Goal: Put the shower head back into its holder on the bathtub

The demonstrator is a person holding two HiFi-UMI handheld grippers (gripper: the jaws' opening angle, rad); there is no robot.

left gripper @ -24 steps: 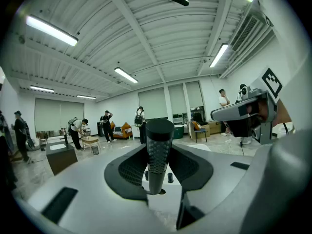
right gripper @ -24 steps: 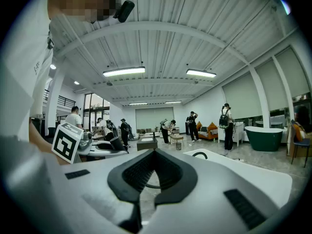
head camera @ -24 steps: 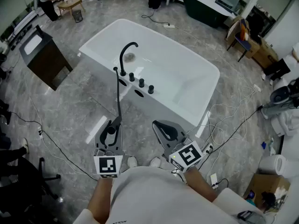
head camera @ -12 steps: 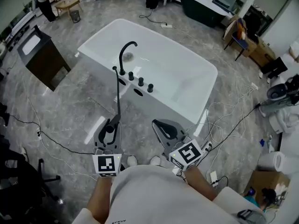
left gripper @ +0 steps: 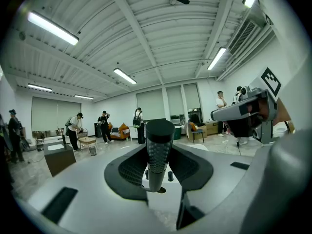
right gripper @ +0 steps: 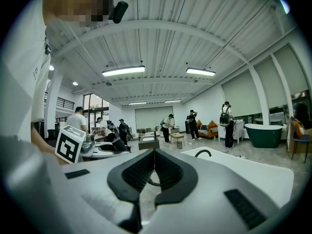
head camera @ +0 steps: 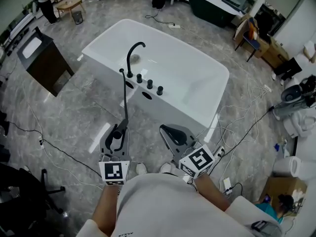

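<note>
A white bathtub [head camera: 197, 78] stands ahead on the marble floor, with a black arched spout [head camera: 132, 57] and a row of black knobs [head camera: 149, 85] on its near rim. A thin black hose [head camera: 125, 100] runs from that rim to the black shower head [head camera: 117, 136], which stands upright in my left gripper [head camera: 117, 138]. In the left gripper view the shower head's ribbed handle [left gripper: 158, 152] fills the gap, and the left gripper [left gripper: 158, 147] is shut on it. Beside it my right gripper [head camera: 171, 134] is shut and empty, its jaws touching at the tips [right gripper: 154, 152].
A dark cabinet [head camera: 42, 58] stands left of the tub. Cables [head camera: 242, 127] trail over the floor on the right, near a paper roll [head camera: 288, 167] and a cardboard box [head camera: 276, 196]. A dark green tub [head camera: 212, 6] and several people are at the back.
</note>
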